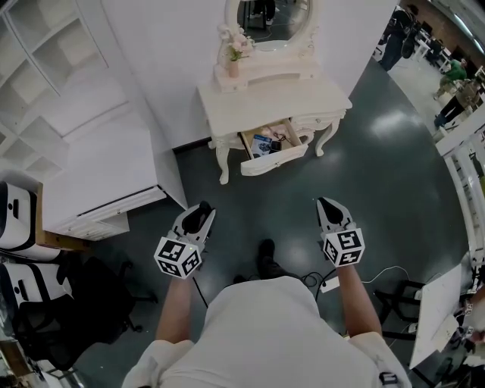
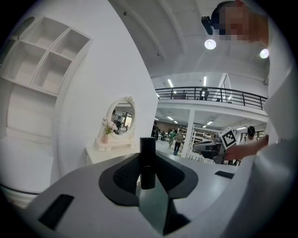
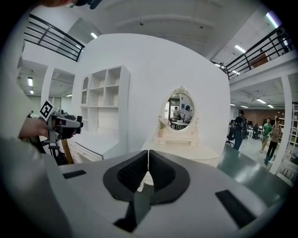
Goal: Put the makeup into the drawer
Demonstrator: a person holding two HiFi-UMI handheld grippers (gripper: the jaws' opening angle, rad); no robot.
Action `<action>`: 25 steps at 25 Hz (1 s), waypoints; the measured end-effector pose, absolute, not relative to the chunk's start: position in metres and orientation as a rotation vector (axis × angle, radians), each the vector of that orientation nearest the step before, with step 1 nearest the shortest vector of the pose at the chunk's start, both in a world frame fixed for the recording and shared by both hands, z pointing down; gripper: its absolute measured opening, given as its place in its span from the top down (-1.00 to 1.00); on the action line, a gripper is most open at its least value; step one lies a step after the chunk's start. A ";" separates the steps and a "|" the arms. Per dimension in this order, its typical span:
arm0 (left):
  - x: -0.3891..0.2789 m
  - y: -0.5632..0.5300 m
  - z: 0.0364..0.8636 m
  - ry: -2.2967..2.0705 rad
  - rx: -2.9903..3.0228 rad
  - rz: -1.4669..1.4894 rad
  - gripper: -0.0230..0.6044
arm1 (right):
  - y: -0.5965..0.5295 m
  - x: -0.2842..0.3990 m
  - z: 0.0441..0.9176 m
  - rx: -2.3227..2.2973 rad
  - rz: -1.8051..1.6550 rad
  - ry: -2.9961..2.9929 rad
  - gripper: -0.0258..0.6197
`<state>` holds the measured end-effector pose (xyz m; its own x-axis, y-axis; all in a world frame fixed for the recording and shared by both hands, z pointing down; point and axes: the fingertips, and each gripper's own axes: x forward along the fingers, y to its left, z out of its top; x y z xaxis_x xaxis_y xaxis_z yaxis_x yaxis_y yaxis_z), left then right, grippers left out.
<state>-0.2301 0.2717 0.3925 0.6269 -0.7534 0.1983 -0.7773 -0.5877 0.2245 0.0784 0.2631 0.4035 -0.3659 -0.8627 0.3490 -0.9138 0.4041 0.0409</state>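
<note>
Task status: part done, by appearance. Open drawer pulled out from the middle of the front edge of the bench. Inside, a few small items, one bluish, others dark, too small to name. Judged to be stowed goods, not certainly makeup.

Outstanding: one makeup tube, black, cylindrical, not yet in the drawer. Carried well apart from the bench, over the dark floor. Remaining, as a judgement: approach to the bench, lowering of the tube into the open drawer, release. Closing of the drawer possible, not demanded by the task.

State of left tongs: parted only by the tube's width, clamped on the makeup tube about its lower half. Tube upright, upper end clear above the pads. No other contact.

State of right tongs: closed fully, pressed pad to pad along a thin seam. Nothing between, nothing touched. Level with the left tongs, well apart from it, aimed at the bench.

Bench top: mirror at the back edge, vase of flowers at the back left corner. No loose makeup seen on the top.
</note>
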 end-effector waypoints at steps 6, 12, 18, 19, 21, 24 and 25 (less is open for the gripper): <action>-0.213 0.232 0.395 -1.265 2.543 0.125 0.58 | 0.217 0.095 0.412 1.512 0.249 -2.361 0.83; -0.198 0.193 0.395 -1.294 2.525 0.132 0.58 | 0.167 0.102 0.413 1.463 0.248 -2.393 0.83; -0.183 0.160 0.401 -1.322 2.498 0.151 0.58 | 0.130 0.110 0.423 1.405 0.253 -2.416 0.83; -0.180 0.155 0.400 -1.329 2.493 0.151 0.58 | 0.123 0.114 0.424 1.399 0.257 -2.417 0.83; -0.174 0.143 0.401 -1.344 2.481 0.149 0.58 | 0.110 0.120 0.428 1.388 0.273 -2.422 0.83; -0.165 0.128 0.403 -1.365 2.462 0.150 0.58 | 0.091 0.125 0.433 1.363 0.287 -2.440 0.83; -0.162 0.125 0.405 -1.371 2.455 0.153 0.58 | 0.086 0.126 0.435 1.351 0.287 -2.446 0.83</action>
<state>-0.1616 0.1246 0.4050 0.5326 -0.8094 0.2474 -0.8440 -0.4859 0.2270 0.1263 0.0861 0.4347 -0.4951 -0.7812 0.3803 -0.8480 0.5297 -0.0159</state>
